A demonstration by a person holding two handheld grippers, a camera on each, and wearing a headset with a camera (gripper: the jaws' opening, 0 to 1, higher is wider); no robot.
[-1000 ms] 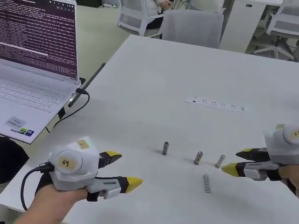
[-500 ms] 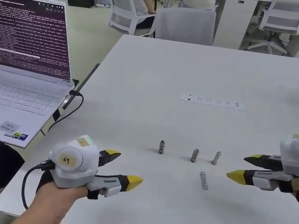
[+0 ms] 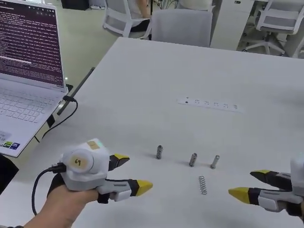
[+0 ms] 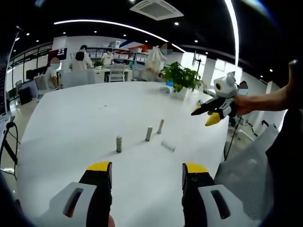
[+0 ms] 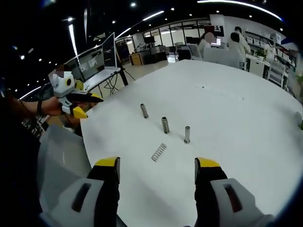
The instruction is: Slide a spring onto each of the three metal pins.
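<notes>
Three small metal pins stand in a row on the white table. The left pin (image 3: 159, 152) and the middle pin (image 3: 193, 159) each carry a coiled spring; the right pin (image 3: 214, 162) is bare. A loose spring (image 3: 203, 185) lies flat just in front of them. My left gripper (image 3: 134, 172) is open and empty, left of the pins. My right gripper (image 3: 247, 183) is open and empty, to the right and nearer me. In the right gripper view the loose spring (image 5: 159, 152) lies just ahead of the open jaws, with the bare pin (image 5: 187, 135) beyond.
An open laptop (image 3: 28, 71) with a black cable (image 3: 61, 118) sits at the left. A white power strip (image 3: 209, 103) lies behind the pins. Office chairs (image 3: 180, 26) stand past the far edge. The table's near edge runs close under both grippers.
The head camera has shifted. My right gripper has drawn back toward me, away from the bare pin. The left gripper has stayed open in about the same place.
</notes>
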